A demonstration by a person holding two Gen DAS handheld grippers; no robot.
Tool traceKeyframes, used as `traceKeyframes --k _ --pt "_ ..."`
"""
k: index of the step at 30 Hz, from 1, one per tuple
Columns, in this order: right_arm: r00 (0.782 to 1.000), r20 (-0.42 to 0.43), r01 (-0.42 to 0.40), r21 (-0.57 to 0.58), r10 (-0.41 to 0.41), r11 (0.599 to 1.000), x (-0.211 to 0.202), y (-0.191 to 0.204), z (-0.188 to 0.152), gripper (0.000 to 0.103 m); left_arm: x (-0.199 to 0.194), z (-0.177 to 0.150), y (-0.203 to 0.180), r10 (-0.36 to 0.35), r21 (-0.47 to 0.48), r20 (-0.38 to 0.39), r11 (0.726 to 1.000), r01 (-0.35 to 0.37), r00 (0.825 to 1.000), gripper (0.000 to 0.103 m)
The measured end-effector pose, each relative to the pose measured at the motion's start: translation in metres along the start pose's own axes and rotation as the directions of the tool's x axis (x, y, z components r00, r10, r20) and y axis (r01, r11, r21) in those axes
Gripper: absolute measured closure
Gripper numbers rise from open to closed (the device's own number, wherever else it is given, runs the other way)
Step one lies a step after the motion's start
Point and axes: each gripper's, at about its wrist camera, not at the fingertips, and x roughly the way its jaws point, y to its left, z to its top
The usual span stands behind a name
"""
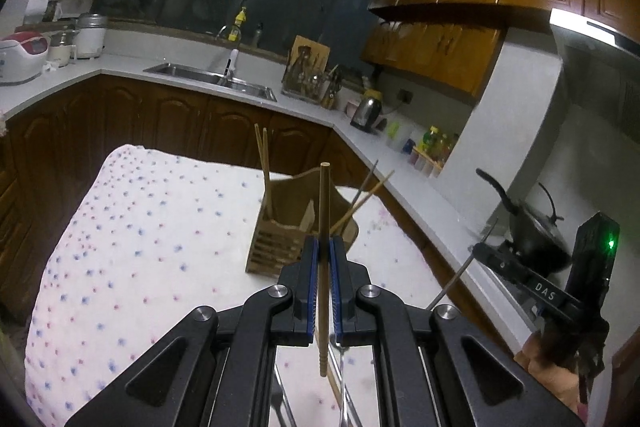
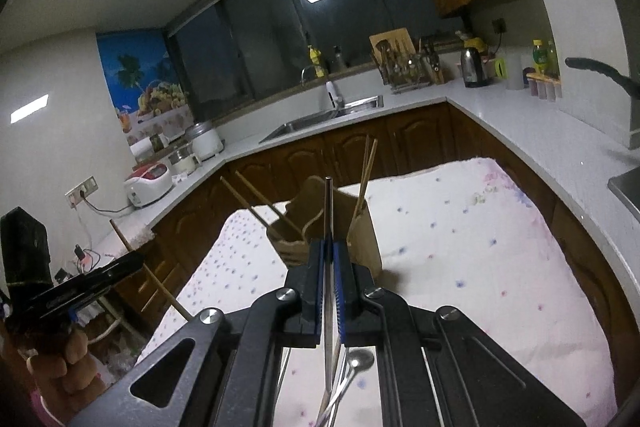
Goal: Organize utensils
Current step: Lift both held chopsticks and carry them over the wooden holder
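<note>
A wooden utensil holder [image 1: 296,223] stands on the table with the dotted white cloth [image 1: 140,227]; several wooden chopsticks lean in it. My left gripper [image 1: 324,247] is shut on a wooden chopstick [image 1: 324,211], held upright just in front of the holder. My right gripper [image 2: 329,251] is shut on a metal chopstick [image 2: 328,211], held upright in front of the holder [image 2: 340,227]. A metal spoon [image 2: 358,361] and other metal utensils lie on the cloth below the right gripper. The right gripper also shows at the right of the left wrist view [image 1: 480,251]; the left gripper shows at the left of the right wrist view [image 2: 132,263].
A white kitchen counter [image 1: 280,103] runs behind and along the right, with a sink [image 1: 212,79], a knife rack [image 1: 308,75], a kettle [image 1: 366,111], bottles, rice cookers [image 1: 24,55] and a black wok [image 1: 532,227]. Brown cabinets stand below it.
</note>
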Motion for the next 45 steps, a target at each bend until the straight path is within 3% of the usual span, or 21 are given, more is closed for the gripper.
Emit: traceKeyframes --k 15,27,37,45 --pt "0.995 0.100 -0.018 0.006 0.018 1.000 0.029 -0.006 0.052 0.098 0.031 0.039 0.025 0.018 -0.039 0.134 0.999 -0.013 0.991 0.099" --pt "0.979 0.204 0.006 -0.035 0.001 0.999 0.066 -0.002 0.090 0.098 0.085 0.055 0.038 0.049 -0.038 0.285 0.998 -0.040 0.957 0.099" --pt "0.975 0.213 0.070 -0.019 -0.064 0.997 0.114 -0.015 0.073 0.098 0.169 0.020 0.050 0.125 -0.093 0.276 0.990 -0.103 0.953 0.099" --pt "0.983 0.161 0.077 0.047 -0.083 0.996 0.143 -0.032 0.047 0.098 0.224 0.005 0.053 0.148 -0.122 0.217 0.985 -0.124 0.965 0.099"
